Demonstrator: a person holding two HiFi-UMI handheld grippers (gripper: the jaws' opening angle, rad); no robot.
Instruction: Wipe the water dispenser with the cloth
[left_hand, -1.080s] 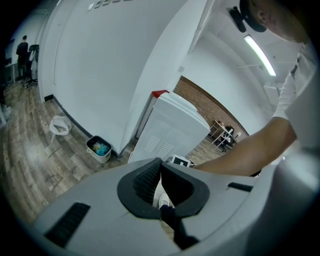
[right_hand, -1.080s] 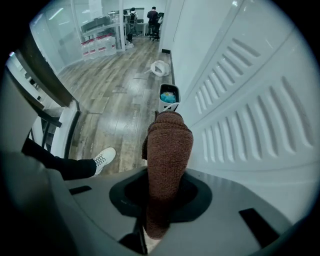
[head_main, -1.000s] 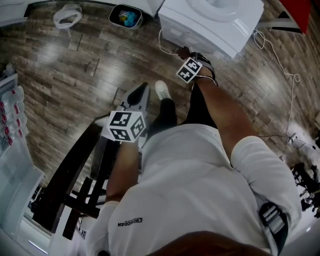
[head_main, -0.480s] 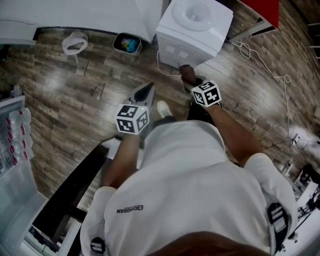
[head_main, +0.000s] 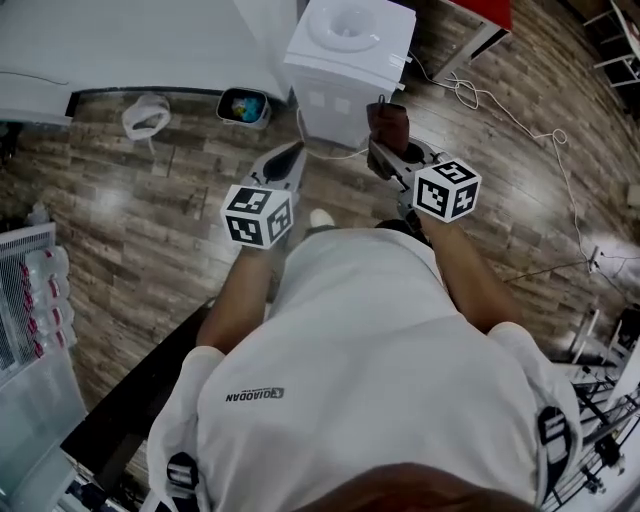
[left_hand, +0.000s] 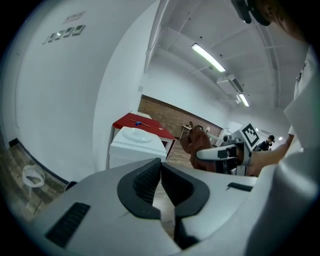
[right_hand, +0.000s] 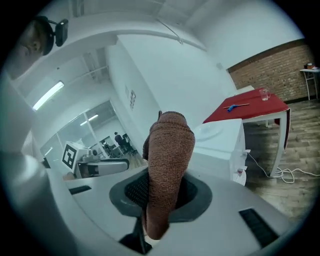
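The cloth (right_hand: 167, 150) clamped in the right tongs (right_hand: 165, 192) hides part of the water dispenser (right_hand: 220, 145) beyond them; its lower end disappears between their jaws.

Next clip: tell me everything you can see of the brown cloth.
The cloth is reddish-brown with a nubby, terry-like weave. It is bunched into a thick folded wad and clamped between the jaws of the right gripper. It stands up past their tips. It is held in the air in front of the white water dispenser and looks clear of it; only the jaws touch it.
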